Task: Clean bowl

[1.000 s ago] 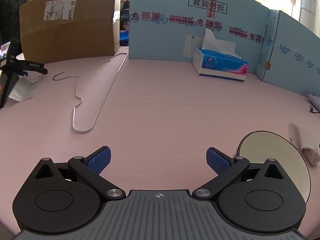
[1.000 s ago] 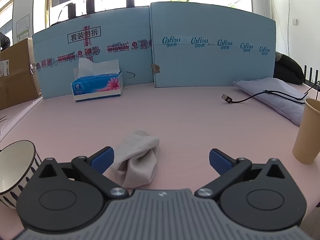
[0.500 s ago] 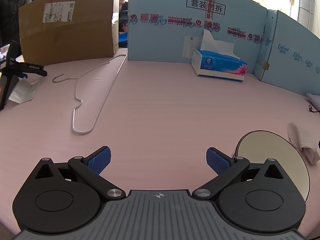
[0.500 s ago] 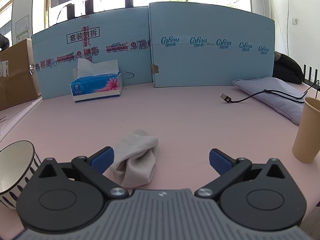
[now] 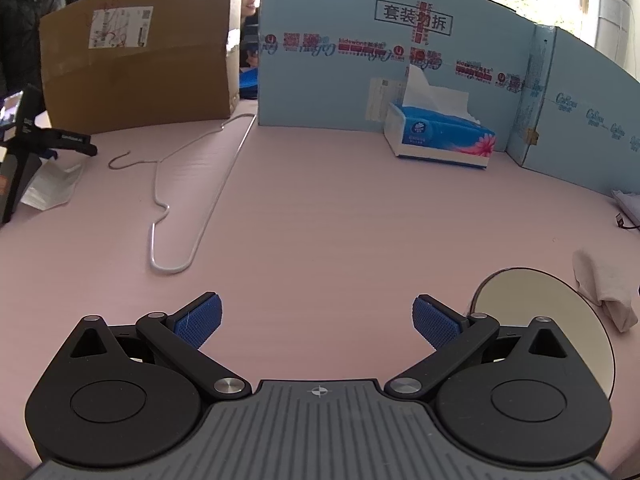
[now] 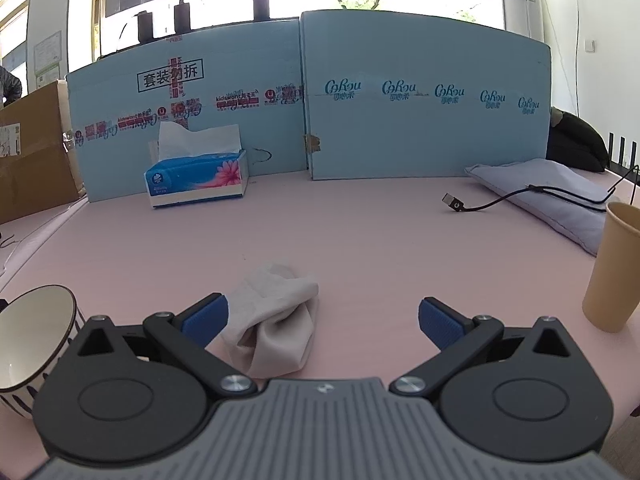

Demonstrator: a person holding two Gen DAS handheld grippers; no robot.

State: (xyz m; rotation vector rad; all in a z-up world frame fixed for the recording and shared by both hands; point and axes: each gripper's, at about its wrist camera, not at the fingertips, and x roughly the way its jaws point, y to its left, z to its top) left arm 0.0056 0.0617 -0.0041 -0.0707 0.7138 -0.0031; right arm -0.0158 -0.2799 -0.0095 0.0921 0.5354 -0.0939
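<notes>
On the pink table (image 6: 360, 240), the bowl (image 6: 36, 332) sits beside the soft, crumpled cloth (image 6: 276, 320), looking rigid, breakable and best gripped by its rim, while both the left gripper (image 5: 316, 316) and right gripper (image 6: 322, 316) gape wide, empty.

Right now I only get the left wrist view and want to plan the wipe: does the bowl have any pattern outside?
Observer: Yes, the right wrist view shows dark stripes on the bowl's outer wall.
Operator: Is the cloth near the right gripper?
Observer: The cloth lies crumpled just ahead of the right gripper, beside its left finger; the jaws are open, not touching it.
Operator: Anything to its right?
Observer: A tan paper cup stands upright there.
</notes>
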